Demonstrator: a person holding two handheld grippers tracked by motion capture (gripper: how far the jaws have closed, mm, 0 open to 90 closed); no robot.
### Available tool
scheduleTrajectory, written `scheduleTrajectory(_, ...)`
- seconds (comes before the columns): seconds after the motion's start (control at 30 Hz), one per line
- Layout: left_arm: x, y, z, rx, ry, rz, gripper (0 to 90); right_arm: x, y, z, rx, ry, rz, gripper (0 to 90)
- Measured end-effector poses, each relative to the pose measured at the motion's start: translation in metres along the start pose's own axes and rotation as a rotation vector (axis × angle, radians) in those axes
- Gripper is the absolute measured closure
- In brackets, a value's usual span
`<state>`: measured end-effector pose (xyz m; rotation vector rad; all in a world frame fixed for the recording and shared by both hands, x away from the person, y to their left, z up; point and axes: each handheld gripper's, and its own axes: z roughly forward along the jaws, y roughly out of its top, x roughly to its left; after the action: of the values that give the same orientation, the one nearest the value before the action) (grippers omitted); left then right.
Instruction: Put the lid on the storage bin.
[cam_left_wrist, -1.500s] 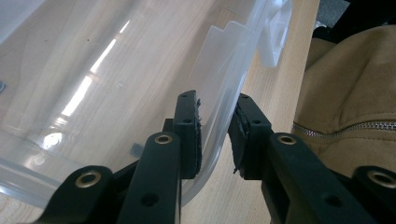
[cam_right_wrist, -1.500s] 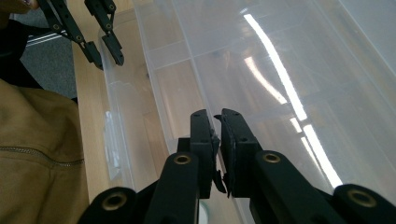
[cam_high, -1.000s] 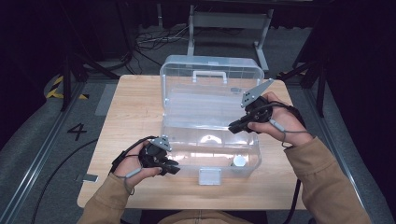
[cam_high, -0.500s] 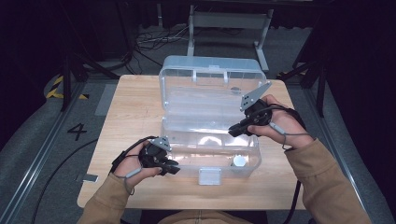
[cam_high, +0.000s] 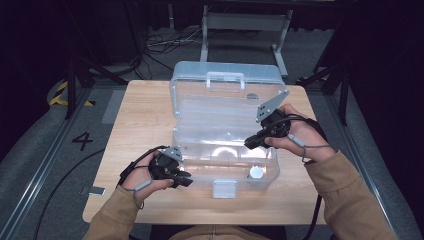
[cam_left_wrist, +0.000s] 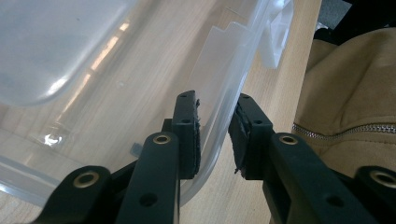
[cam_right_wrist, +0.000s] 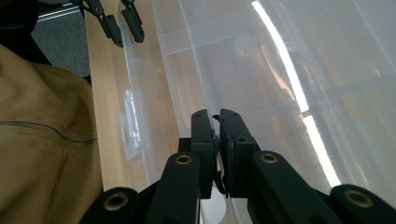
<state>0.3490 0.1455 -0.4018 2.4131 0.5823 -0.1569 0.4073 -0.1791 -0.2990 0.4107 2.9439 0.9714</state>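
We find a clear plastic box (cam_high: 225, 135) standing at the middle of the bench (cam_high: 135, 120), its lid (cam_high: 227, 82) thrown back toward the far edge and standing upright, a handle (cam_high: 226, 79) on the lid's top. The latch tab (cam_high: 224, 188) hangs at the front wall, facing the near edge. Inside, at the near right corner of the box, we note a small white round item (cam_high: 256, 173); what it is cannot be told. The left gripper (cam_high: 182, 179) sits at the box's near left corner. In the left gripper view its jaws straddle the box's clear wall (cam_left_wrist: 219, 121), one inside and one outside; the inner pad lies against the wall, the outer pad shows a slight gap, and the jaws have just been opening a little, so we read no firm pinch. The right gripper (cam_high: 248, 143) is held over the right side of the open box, pointing inward. In the right gripper view its jaws are pressed together with nothing visible between them, above the box's ribbed floor (cam_right_wrist: 280, 93). Tan sleeves (cam_high: 350, 195) enter from the near edge. Cables (cam_high: 160, 42) lie on the floor beyond the bench's far edge.
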Motion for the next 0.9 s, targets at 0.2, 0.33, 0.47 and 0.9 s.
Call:
scheduleTrajectory(0.2, -0.001, 0.000, -0.011, -0.025, 0.000, -0.010, 66.9, 0.000, 0.000, 0.000, -0.002, -0.002, 0.000, 85.8)
scheduleTrajectory(0.33, -0.002, 0.001, -0.023, -0.065, -0.019, -0.011, 69.0, 0.001, 0.000, 0.000, -0.002, -0.005, 0.001, 85.8)
scheduleTrajectory(0.47, -0.001, 0.004, -0.035, -0.113, -0.048, -0.031, 77.2, 0.001, 0.000, 0.000, -0.002, -0.008, 0.001, 85.8)
scheduleTrajectory(0.9, 0.003, 0.018, -0.074, -0.255, -0.060, -0.061, 88.2, 0.003, -0.001, 0.000, -0.005, -0.018, 0.014, 85.6)
